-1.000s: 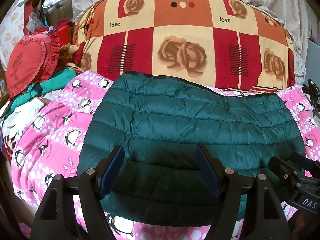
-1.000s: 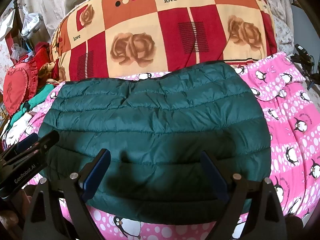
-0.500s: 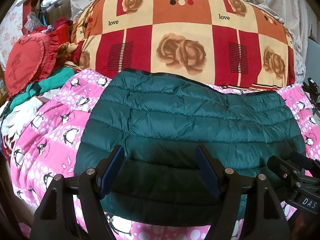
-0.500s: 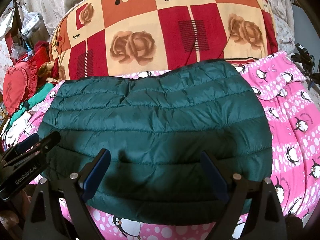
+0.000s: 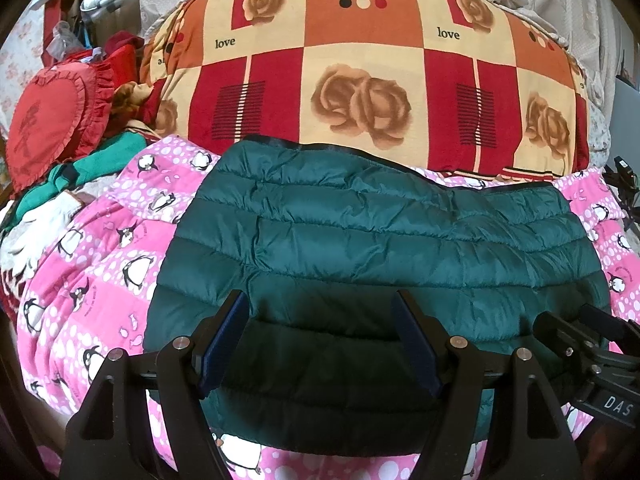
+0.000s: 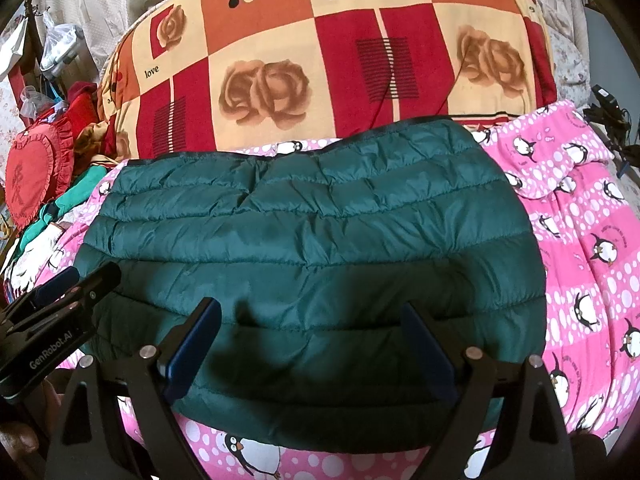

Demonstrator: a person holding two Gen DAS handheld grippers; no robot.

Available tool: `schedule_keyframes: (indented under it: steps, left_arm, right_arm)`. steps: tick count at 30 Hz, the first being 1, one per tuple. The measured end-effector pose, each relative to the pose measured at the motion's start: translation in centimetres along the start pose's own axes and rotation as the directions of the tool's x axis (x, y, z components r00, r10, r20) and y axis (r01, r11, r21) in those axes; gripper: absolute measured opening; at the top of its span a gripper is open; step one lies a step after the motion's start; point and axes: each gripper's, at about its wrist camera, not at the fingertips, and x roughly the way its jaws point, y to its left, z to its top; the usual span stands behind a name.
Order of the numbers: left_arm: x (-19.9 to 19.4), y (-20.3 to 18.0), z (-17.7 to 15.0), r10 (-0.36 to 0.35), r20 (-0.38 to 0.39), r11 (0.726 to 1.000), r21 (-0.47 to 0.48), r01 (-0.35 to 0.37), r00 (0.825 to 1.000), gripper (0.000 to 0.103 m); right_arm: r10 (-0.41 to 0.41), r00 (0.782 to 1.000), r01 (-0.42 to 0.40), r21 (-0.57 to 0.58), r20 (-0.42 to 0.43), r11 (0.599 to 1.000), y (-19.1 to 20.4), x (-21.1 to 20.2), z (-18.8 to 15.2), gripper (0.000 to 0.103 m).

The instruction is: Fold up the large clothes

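A dark green quilted puffer jacket lies folded into a wide flat block on a pink penguin-print blanket. It also shows in the right wrist view. My left gripper is open and empty, held just above the jacket's near edge. My right gripper is open and empty above the same near edge. The right gripper appears at the lower right of the left wrist view, and the left gripper at the lower left of the right wrist view.
A big folded quilt with roses and red squares stands behind the jacket. A red heart cushion, green clothing and white cloth pile at the left. Dark cables lie at the right.
Both grippers have shifted slightly, so the jacket sits a little higher in the views. The jacket itself has not moved. Both stay open.
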Motion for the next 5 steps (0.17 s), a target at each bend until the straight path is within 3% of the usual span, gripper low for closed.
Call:
schedule_keyframes:
  steps: [5]
  left_arm:
    - [0.15,0.38,0.31,-0.006,0.001,1.000,0.003,0.006,1.000,0.051]
  right_arm:
    - [-0.001,1.000,0.002,0.006,-0.006,1.000,-0.29,0.39,0.13,0.094]
